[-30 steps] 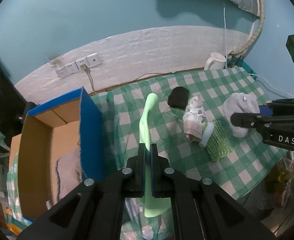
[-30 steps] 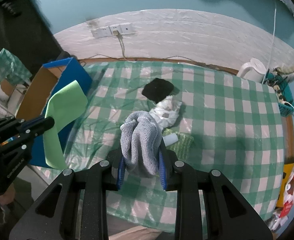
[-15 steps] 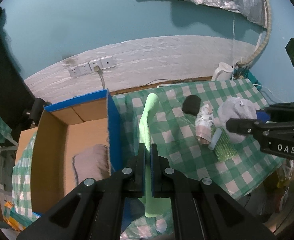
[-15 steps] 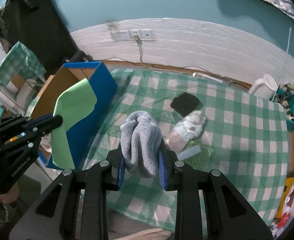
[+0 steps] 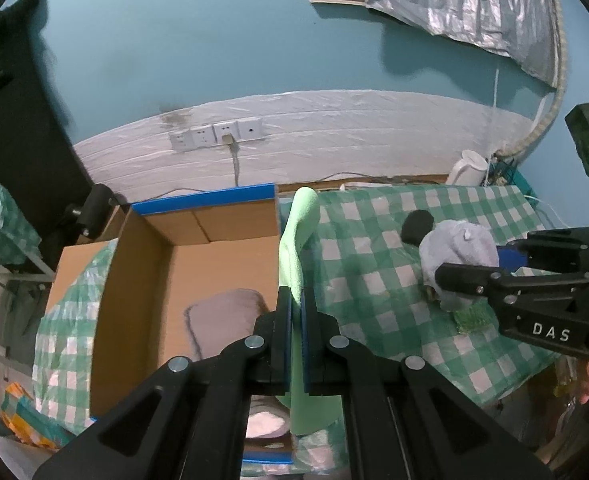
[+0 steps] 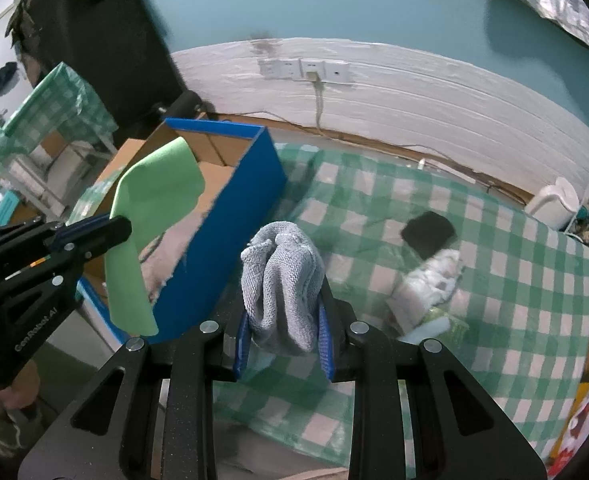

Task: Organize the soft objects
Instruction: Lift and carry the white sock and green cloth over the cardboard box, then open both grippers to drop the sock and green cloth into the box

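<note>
Green cloth (image 5: 294, 256) hangs pinched in left gripper (image 5: 296, 308) beside box (image 5: 142, 264).

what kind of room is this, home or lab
Likely a lived-in home room: a table with a checked green cloth, a white kettle by wall sockets, and a cardboard box holding soft items.

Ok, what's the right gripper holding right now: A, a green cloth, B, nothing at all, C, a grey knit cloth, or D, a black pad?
C: in the right wrist view the right gripper has its blue pads pressed on a bunched grey knit cloth; the green cloth hangs from the left gripper instead.
</note>
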The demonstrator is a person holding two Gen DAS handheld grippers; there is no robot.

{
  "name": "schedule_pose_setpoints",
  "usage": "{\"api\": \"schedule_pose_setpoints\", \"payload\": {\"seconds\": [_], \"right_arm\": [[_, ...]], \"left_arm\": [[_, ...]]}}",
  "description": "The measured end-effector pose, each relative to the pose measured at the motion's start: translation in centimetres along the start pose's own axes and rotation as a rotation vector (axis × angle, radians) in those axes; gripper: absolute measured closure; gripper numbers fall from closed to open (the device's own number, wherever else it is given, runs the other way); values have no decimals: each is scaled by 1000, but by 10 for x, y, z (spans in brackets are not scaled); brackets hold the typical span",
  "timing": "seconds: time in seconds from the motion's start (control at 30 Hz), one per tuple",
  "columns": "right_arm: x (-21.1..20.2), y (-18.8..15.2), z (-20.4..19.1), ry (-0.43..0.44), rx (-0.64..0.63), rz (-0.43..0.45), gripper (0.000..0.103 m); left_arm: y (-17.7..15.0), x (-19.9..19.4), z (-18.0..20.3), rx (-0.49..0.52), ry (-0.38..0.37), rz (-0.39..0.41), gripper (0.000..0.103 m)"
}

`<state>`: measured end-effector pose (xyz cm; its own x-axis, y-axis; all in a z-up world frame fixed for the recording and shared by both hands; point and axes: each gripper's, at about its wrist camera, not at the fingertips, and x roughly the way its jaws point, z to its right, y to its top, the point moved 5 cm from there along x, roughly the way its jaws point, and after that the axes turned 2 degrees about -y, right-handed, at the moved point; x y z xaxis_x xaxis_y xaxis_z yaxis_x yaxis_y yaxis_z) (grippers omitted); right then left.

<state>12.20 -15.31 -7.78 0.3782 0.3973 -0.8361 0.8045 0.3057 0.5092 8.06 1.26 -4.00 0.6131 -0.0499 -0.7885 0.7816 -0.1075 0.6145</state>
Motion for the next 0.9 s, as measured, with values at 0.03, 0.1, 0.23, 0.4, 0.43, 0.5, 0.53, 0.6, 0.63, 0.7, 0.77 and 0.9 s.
{"api": "schedule_pose_setpoints", "payload": {"seconds": [0.03,0.1,0.23,0.4,0.43,0.5,0.53,0.6,0.63,0.7,0.77,0.9], "right_arm": [[2,2,-5,2,-6,-1,77],[4,6,-12,5,-16,-2,77],[12,15,-34,22,-44,-9,77],[23,22,-61,42,-82,-23,77],[26,24,-65,44,-89,-26,77],[31,27,-77,51,-104,-33,77],[34,28,-81,55,-110,-36,77],[40,31,-91,61,-125,-43,77],[42,32,-94,63,-131,-45,77],[48,34,-104,69,-142,-52,77],[52,35,-111,74,-150,-60,77],[65,37,-124,88,-162,-81,77]], "left_arm": [[0,-1,-4,-6,2,2,99],[0,-2,-12,-18,5,6,99],[-2,-7,-31,-51,12,13,99],[-6,-8,-50,-83,19,15,99],[-7,-8,-55,-93,21,15,99],[-9,-9,-64,-105,23,16,99],[-10,-9,-69,-114,26,17,99],[-12,-9,-78,-128,33,18,99],[-14,-8,-85,-140,38,15,99],[-17,-7,-94,-156,45,12,99],[-20,-5,-103,-171,55,6,99],[-28,3,-120,-200,57,-9,99]]}}
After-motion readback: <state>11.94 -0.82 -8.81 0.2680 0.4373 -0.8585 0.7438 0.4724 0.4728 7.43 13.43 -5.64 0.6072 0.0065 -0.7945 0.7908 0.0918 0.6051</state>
